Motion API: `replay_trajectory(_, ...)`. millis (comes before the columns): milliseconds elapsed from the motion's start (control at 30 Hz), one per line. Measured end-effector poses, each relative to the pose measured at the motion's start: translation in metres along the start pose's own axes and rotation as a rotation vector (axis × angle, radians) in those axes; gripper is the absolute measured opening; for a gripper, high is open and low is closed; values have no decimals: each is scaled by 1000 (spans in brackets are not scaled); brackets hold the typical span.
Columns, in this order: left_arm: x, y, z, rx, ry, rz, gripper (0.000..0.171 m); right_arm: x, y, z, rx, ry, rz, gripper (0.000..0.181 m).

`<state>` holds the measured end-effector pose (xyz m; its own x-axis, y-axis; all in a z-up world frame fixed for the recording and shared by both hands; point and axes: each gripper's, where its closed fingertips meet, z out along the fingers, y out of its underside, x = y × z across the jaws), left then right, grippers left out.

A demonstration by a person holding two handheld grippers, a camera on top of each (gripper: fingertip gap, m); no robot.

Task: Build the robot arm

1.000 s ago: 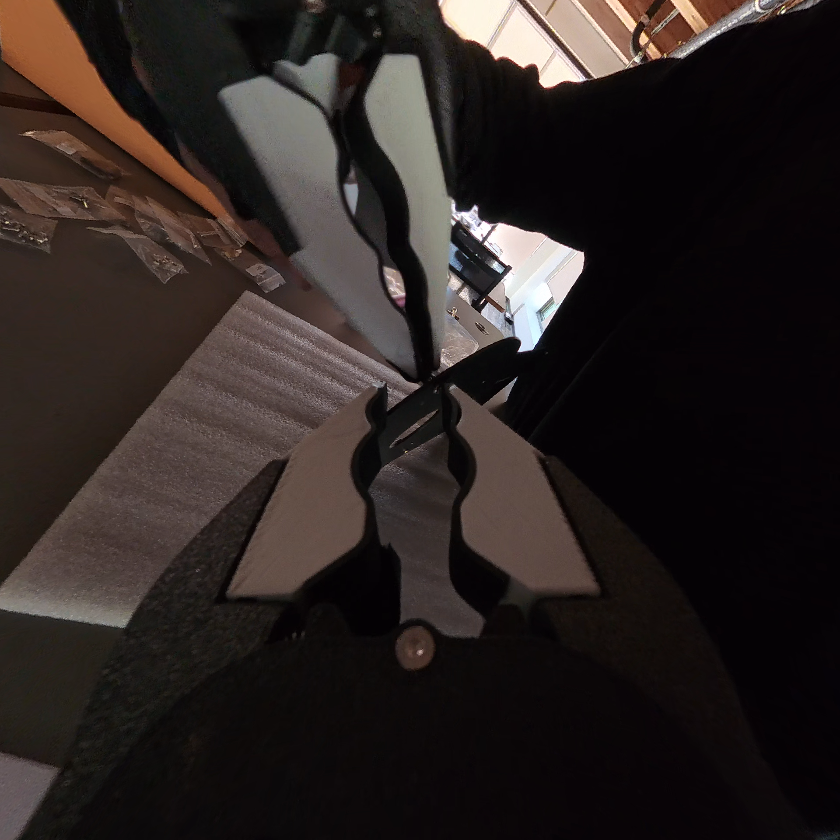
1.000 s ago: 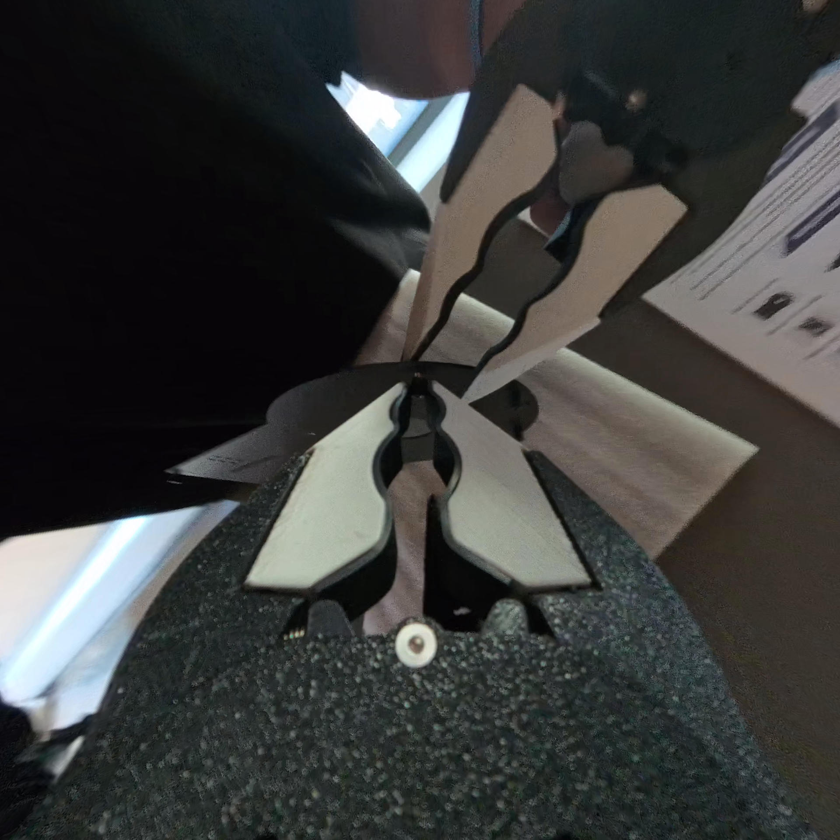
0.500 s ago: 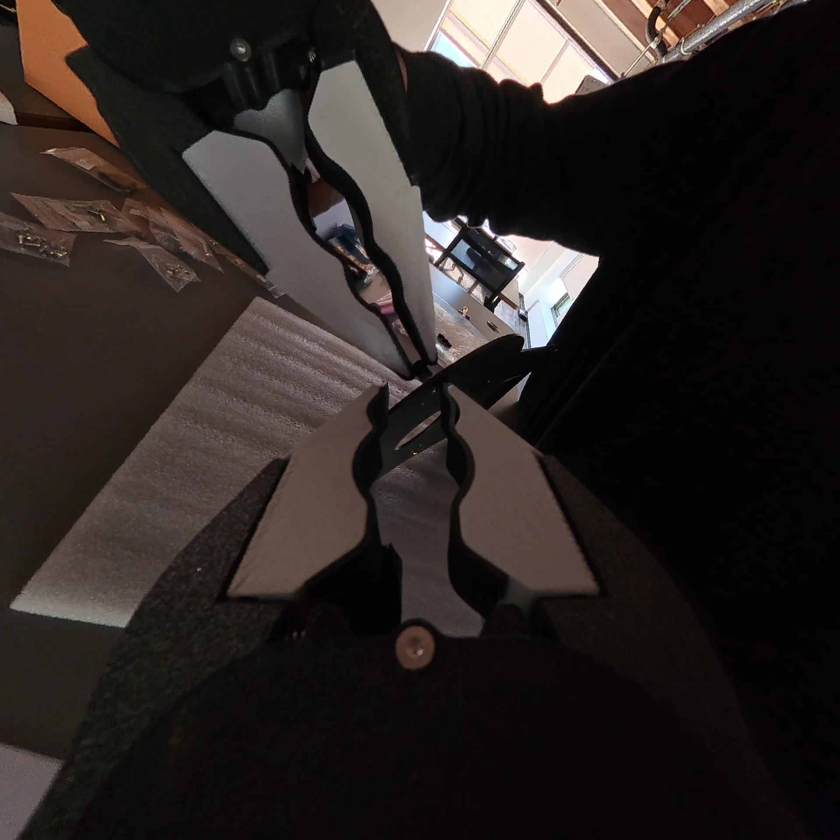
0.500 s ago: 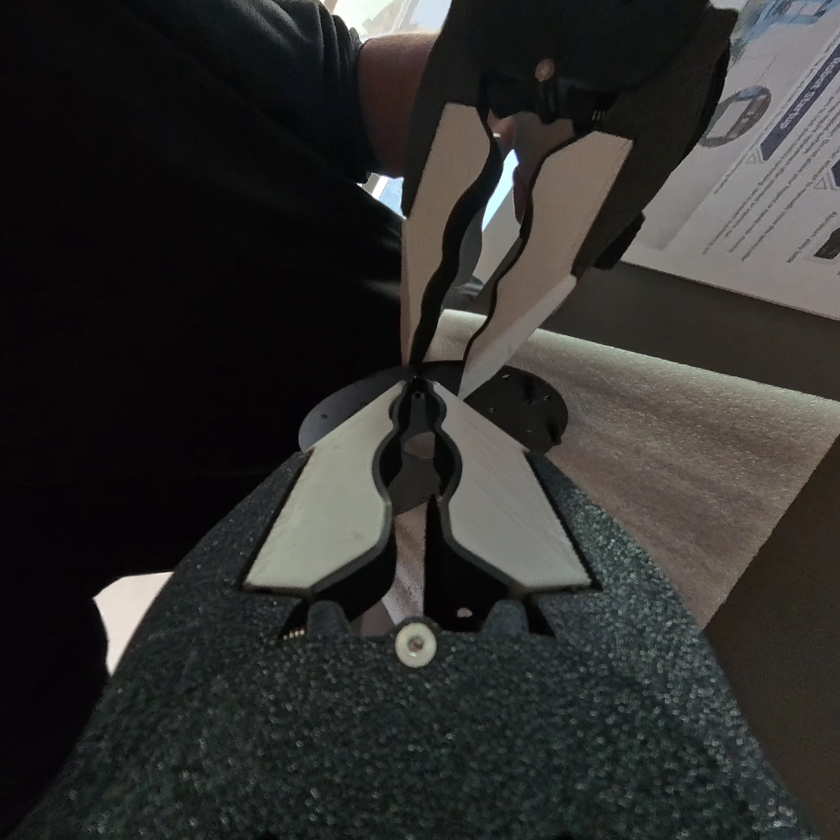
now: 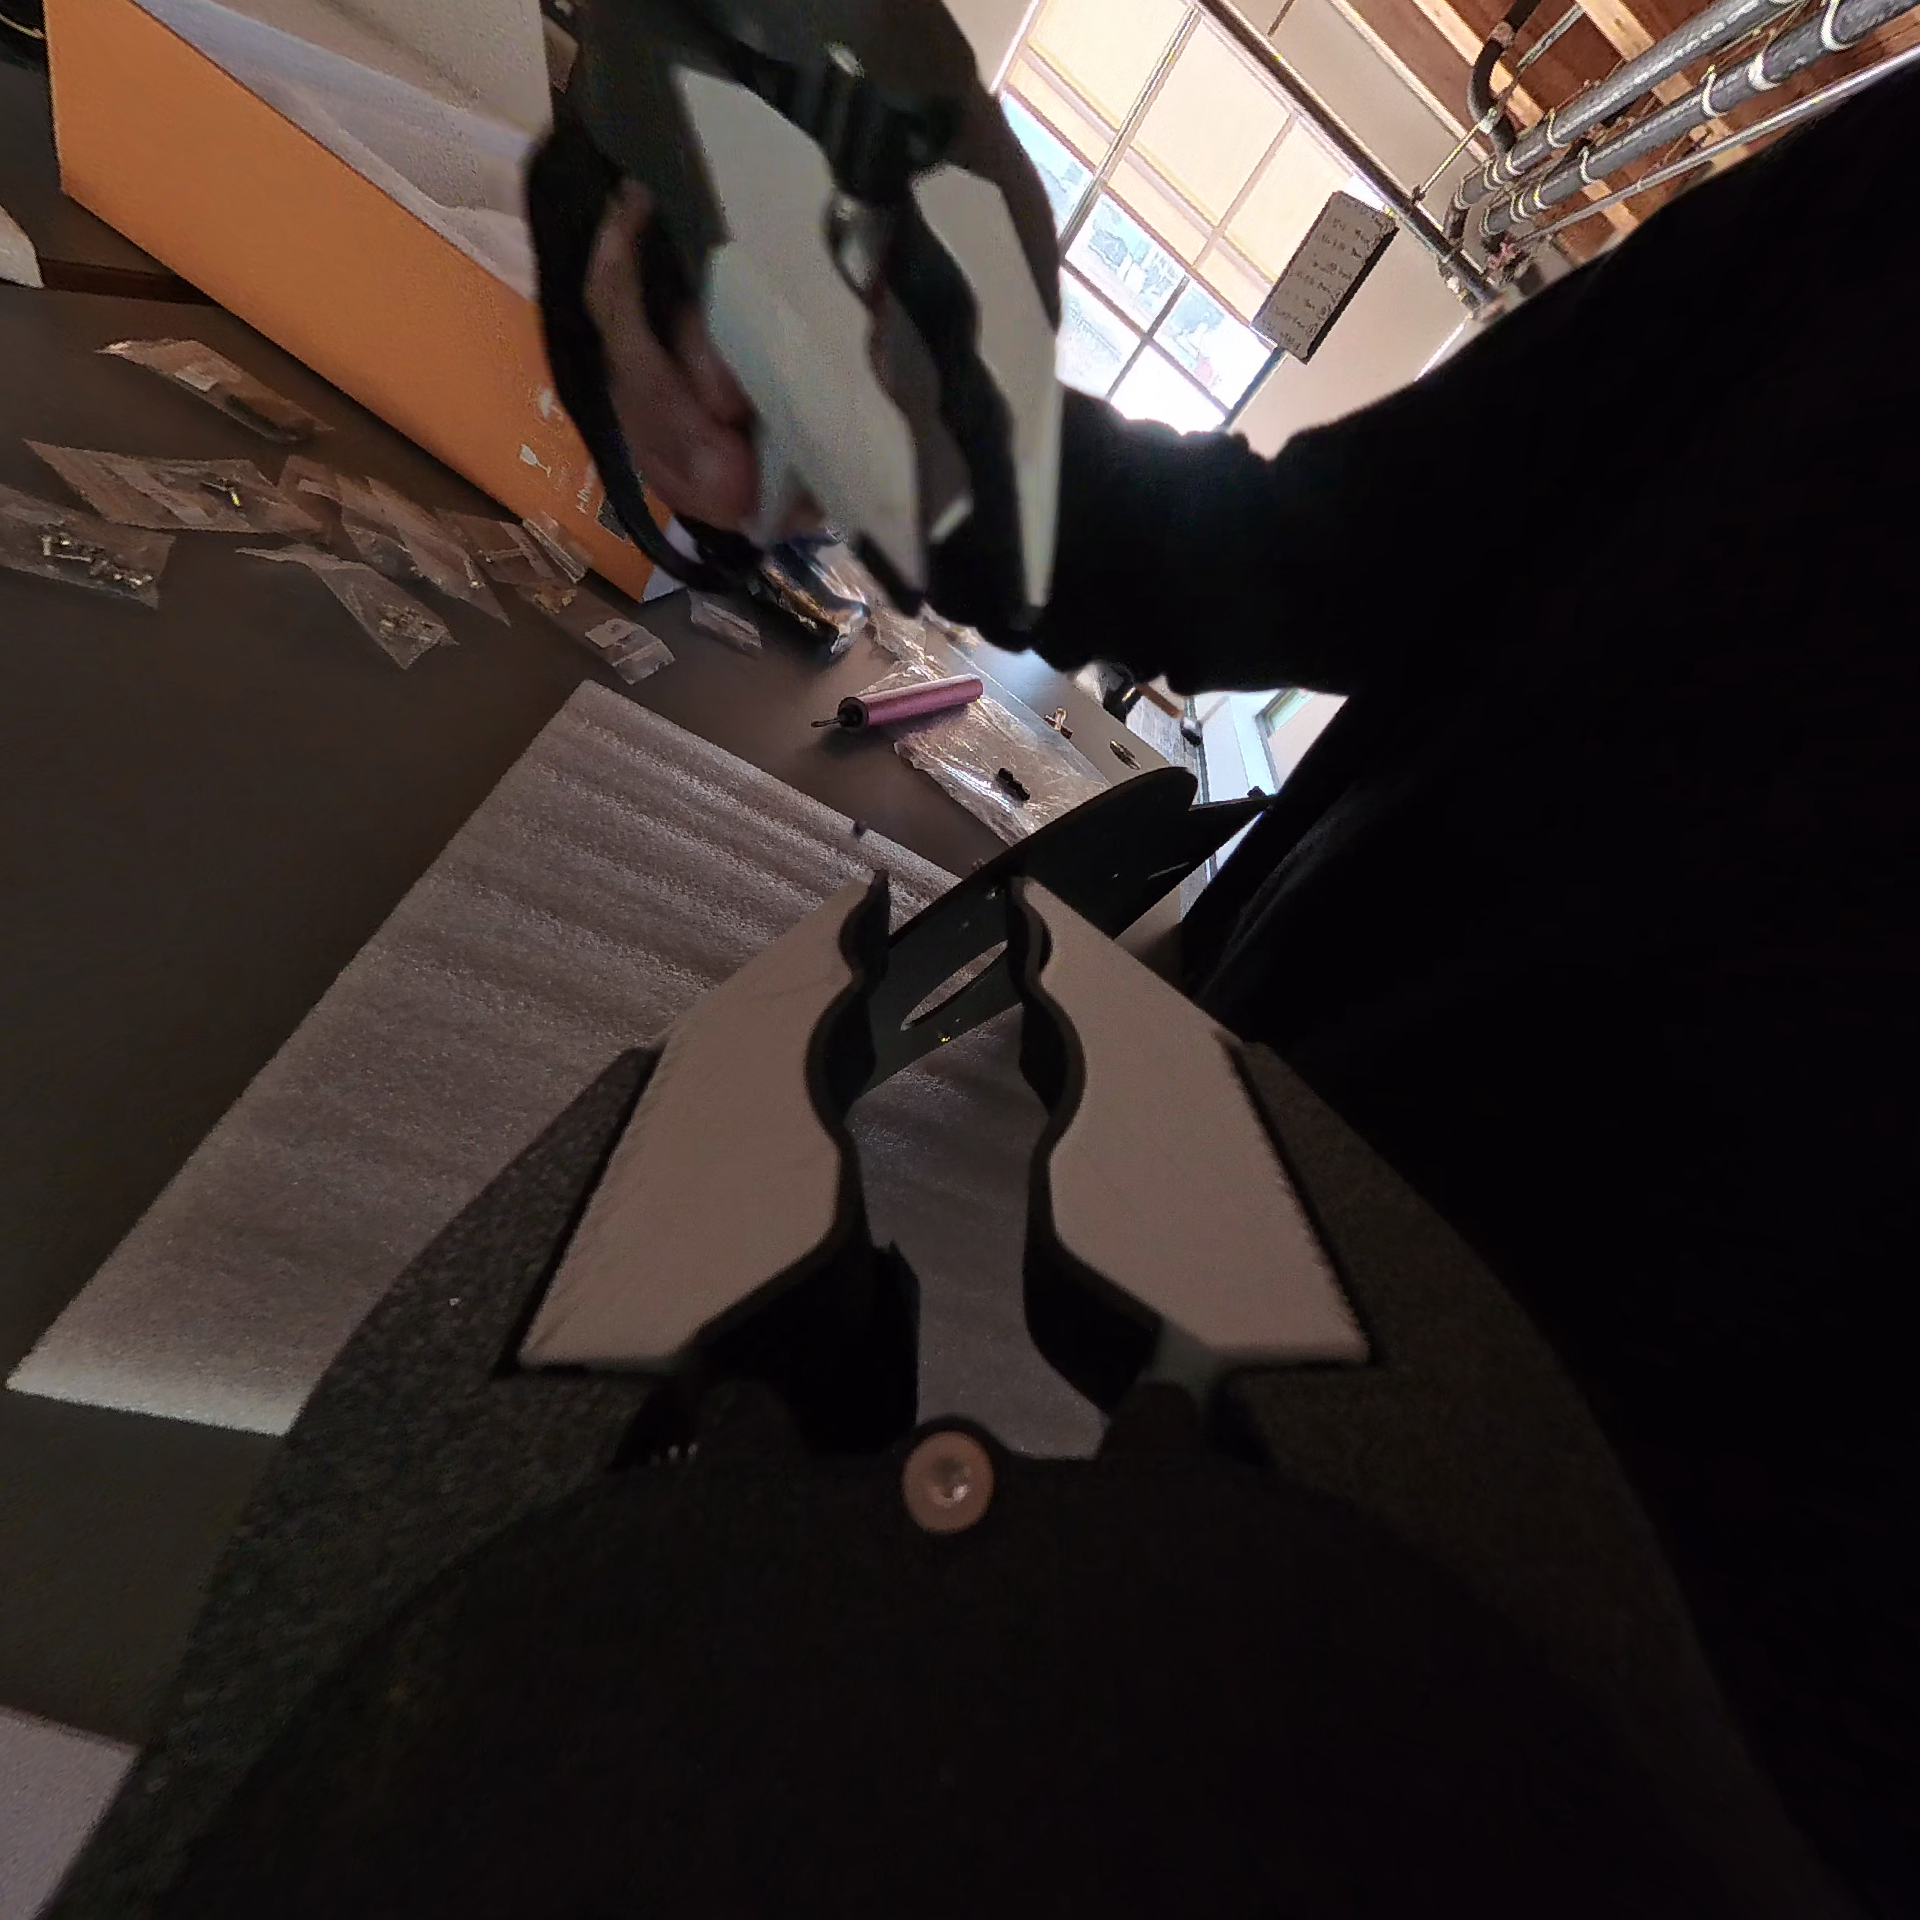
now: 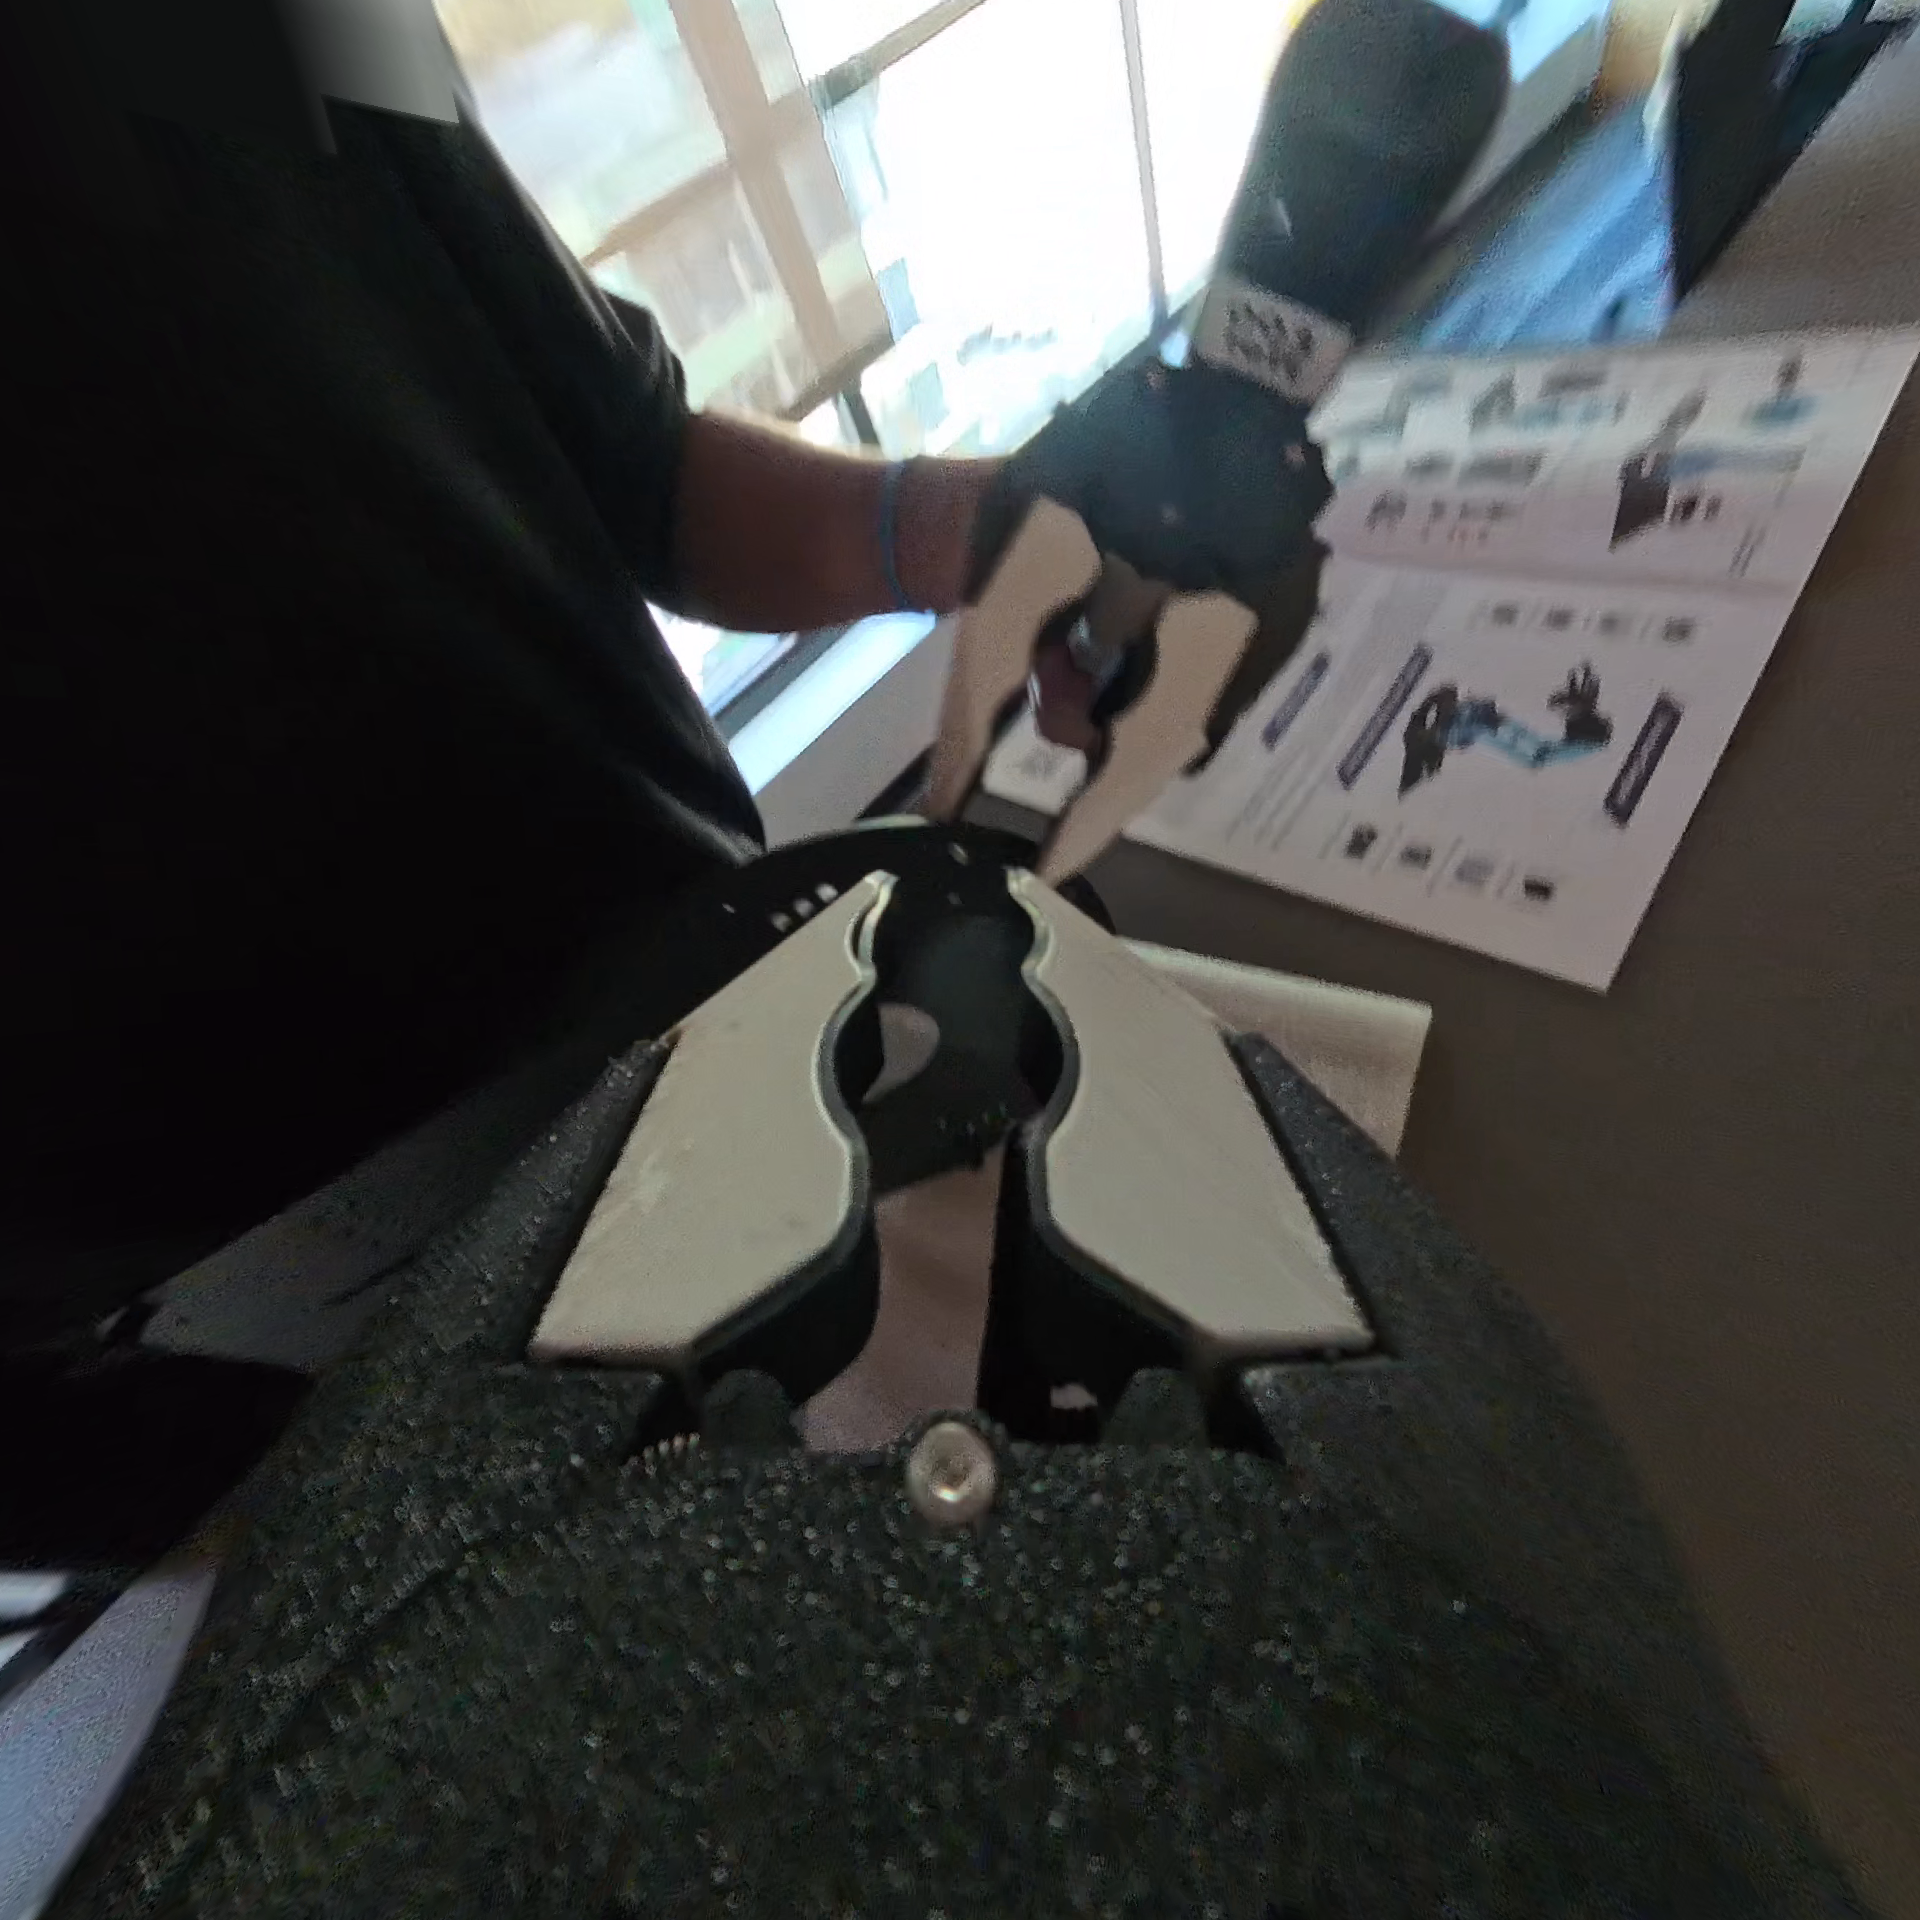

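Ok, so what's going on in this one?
A person works with a hand-held gripper in each hand over a white foam sheet on a dark table. The left hand-held gripper holds a flat black plate by its edge, raised off the foam. The right hand-held gripper is open, holds nothing and hangs above the plate, blurred by motion. Small clear bags of hardware and an orange box lie farther back.

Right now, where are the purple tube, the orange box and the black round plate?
purple tube (image 5: 920, 698), left wrist view, middle of its barrel.
orange box (image 5: 312, 234), left wrist view, its orange side wall.
black round plate (image 5: 1101, 847), left wrist view, its flat top face.
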<state>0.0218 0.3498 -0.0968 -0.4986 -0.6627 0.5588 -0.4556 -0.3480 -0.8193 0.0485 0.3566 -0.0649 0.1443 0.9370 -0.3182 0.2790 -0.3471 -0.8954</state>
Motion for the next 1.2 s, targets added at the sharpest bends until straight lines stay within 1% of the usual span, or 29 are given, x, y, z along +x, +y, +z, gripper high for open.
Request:
replay_trajectory(33, 0, 0, 0, 1, 1, -2, 21, -7, -2, 3, 43, 20, -20, 18)
replay_trajectory(67, 0, 0, 0, 4, 4, -4, 21, -14, 0, 6, 48, 32, 0, 21)
replay_trajectory(100, -1, -1, 1, 6, 7, -6, 21, -21, -1, 8, 58, 41, 59, 26)
replay_trajectory(167, -2, -2, 1, 11, 8, -10, 21, -31, -9, 5, 128, 89, 215, 41)
replay_trajectory(200, -2, -2, 2, 13, 6, -6, 21, -36, -13, 4, 159, 131, 270, 45)
replay_trajectory(233, -2, -3, 2, 13, 5, 1, 21, -37, -12, 5, 154, 219, 333, 48)
replay_trajectory(267, -3, -3, 2, 11, 4, 9, 21, -38, -3, 9, 98, 315, 393, 52)
replay_trajectory(400, -3, -4, 4, 0, 10, 54, 19, -47, 30, 36, -116, 609, 533, 38)
replay_trajectory(433, -3, -4, 4, -8, 18, 68, 18, -46, 37, 39, -170, 675, 538, 35)
replay_trajectory(467, -1, -3, 3, -19, 31, 82, 18, -42, 42, 39, -208, 754, 526, 27)
replay_trajectory(500, 0, -2, 3, -32, 45, 96, 17, -40, 46, 35, -237, 831, 520, 13)
replay_trajectory(533, 2, -1, 2, -47, 57, 112, 16, -39, 47, 35, -253, 870, 518, 9)
replay_trajectory(733, 4, 3, -1, -128, 125, 205, 17, -39, 48, 35, -309, 987, 542, 6)
replay_trajectory(833, 6, 5, -2, -177, 170, 244, 21, -38, 49, 33, -322, 1026, 547, 4)
replay_trajectory(900, 6, 5, -2, -210, 195, 278, 19, -38, 49, 32, -324, 1041, 550, 4)
replay_trajectory(933, 5, 5, -2, -226, 201, 288, 14, -38, 49, 32, -331, 1048, 545, 3)
replay_trajectory(967, 3, 5, -1, -244, 204, 295, 11, -38, 49, 32, -334, 1056, 550, 3)
replay_trajectory(1133, 0, 3, 2, -291, 236, 264, 10, -36, 51, 27, -334, 1106, 576, 2)
replay_trajectory(1200, 0, 3, 1, -302, 240, 278, 10, -36, 51, 27, -329, 1107, 583, 1)
